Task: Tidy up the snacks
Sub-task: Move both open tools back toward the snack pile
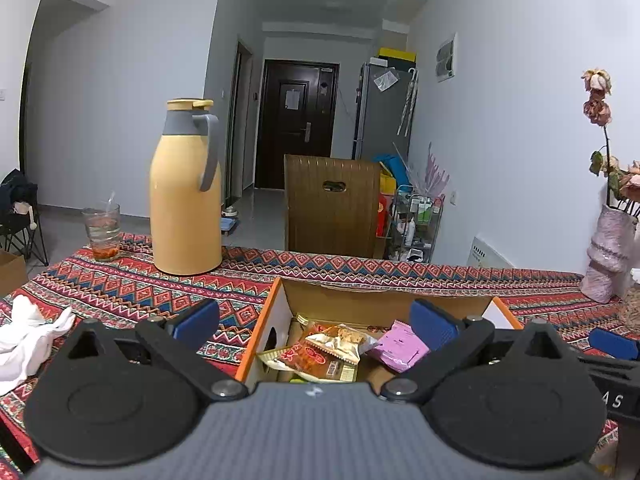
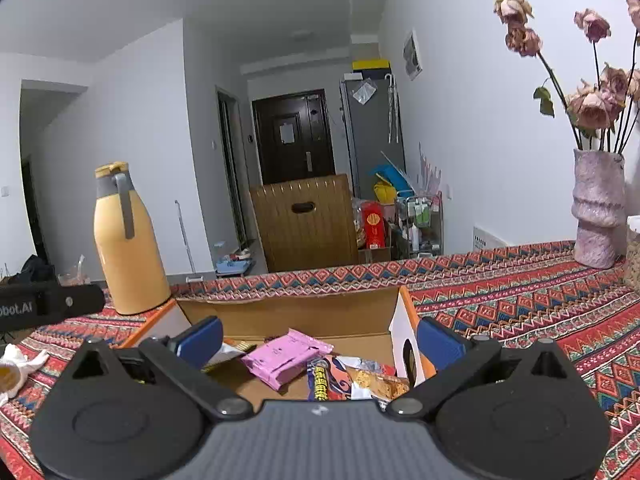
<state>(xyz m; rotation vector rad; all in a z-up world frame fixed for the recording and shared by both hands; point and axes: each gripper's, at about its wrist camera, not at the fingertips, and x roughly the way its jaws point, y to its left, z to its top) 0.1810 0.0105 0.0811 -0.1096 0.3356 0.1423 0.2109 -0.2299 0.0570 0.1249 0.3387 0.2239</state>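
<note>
An open cardboard box with orange edges stands on the patterned tablecloth and holds several snack packets. Among them are a pink packet and a red and gold packet. My left gripper is open and empty, hovering over the box's left wall. In the right wrist view the same box shows the pink packet and a blue and orange packet. My right gripper is open and empty, over the box's right part. The right gripper's fingertip shows in the left wrist view.
A tall yellow thermos and a glass of drink stand at the table's far left. A white cloth lies at the left. A pink vase with dried roses stands at the far right. A wooden chair stands behind the table.
</note>
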